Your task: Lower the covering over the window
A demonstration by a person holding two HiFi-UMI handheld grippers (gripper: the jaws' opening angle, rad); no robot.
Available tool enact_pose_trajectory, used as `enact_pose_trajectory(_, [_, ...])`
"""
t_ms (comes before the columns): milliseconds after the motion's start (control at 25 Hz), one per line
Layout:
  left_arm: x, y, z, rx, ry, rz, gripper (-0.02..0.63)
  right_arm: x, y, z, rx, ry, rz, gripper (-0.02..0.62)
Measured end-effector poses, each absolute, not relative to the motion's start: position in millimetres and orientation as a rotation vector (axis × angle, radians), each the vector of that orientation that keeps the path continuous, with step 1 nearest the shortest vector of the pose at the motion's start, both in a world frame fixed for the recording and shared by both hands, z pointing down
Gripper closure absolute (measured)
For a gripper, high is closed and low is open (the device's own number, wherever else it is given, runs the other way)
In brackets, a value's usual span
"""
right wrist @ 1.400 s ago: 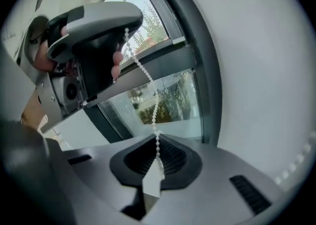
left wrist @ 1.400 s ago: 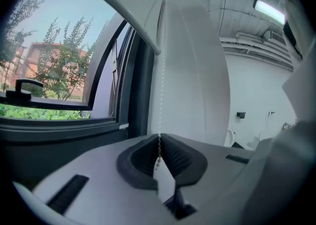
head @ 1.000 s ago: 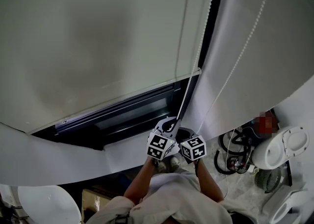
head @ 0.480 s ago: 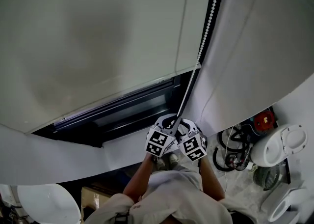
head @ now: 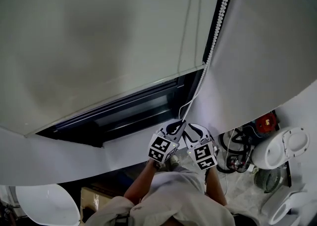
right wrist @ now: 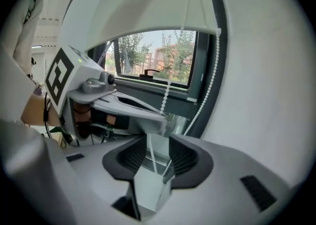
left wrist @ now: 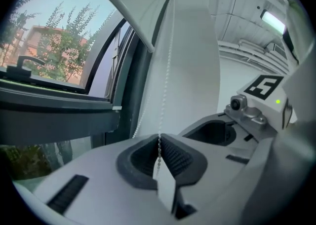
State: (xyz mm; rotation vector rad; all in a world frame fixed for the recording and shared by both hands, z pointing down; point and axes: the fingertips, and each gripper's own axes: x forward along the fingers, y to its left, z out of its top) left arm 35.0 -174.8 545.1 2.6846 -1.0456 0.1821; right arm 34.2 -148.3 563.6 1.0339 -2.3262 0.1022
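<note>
in the head view the blind [head: 99, 46] hung partway down the window [head: 133, 113]. its bead chain [head: 212, 54] ran down the right edge to the left gripper [head: 176, 127] and right gripper [head: 191, 131], held side by side. in the left gripper view the left gripper [left wrist: 159, 142] was clenched on the bead chain [left wrist: 167, 86]. in the right gripper view the right gripper [right wrist: 157, 152] was released, jaws apart, with a strand of the chain passing between them unpinched.

No legible text — none on anything
</note>
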Motion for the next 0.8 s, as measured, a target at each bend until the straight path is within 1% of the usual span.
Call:
enact_pose_trajectory(80, [34, -174, 543, 2.683, -1.036, 0.164, 0.586, 42, -149, 560, 1.039, -2.301, 0.104, 0.420])
enact_pose_trajectory(200, [35, -172, 543, 2.684, -1.035, 0.160, 0.586, 48, -151, 555, 1.059, -2.280, 0.091, 0.387])
enact_pose_trajectory(240, [34, -172, 544, 2.683, -1.036, 0.163, 0.586, 52, -152, 550, 1.098, -2.283, 0.085, 0.393])
enact_pose_trajectory(280, [32, -171, 544, 2.682, -1.037, 0.164, 0.586, 57, -153, 543, 1.146, -2.290, 0.079, 0.443])
enact_pose_trajectory(320, [30, -171, 545, 2.680, -1.039, 0.165, 0.586, 62, -155, 533, 1.191, -2.306, 0.073, 0.460])
enact_pose_trajectory(400, [24, -172, 546, 2.676, -1.050, 0.163, 0.586, 67, -159, 508, 1.264, -2.375, 0.056, 0.467])
enact_pose_trajectory(440, [22, -172, 546, 2.676, -1.057, 0.163, 0.585, 67, -161, 493, 1.295, -2.423, 0.045, 0.481])
enact_pose_trajectory(640, [18, -170, 547, 2.678, -1.076, 0.167, 0.586, 58, -171, 416, 1.362, -2.608, -0.066, 0.488])
enact_pose_trajectory(800, [18, -168, 546, 2.685, -1.091, 0.174, 0.585, 47, -176, 373, 1.359, -2.683, -0.163, 0.488])
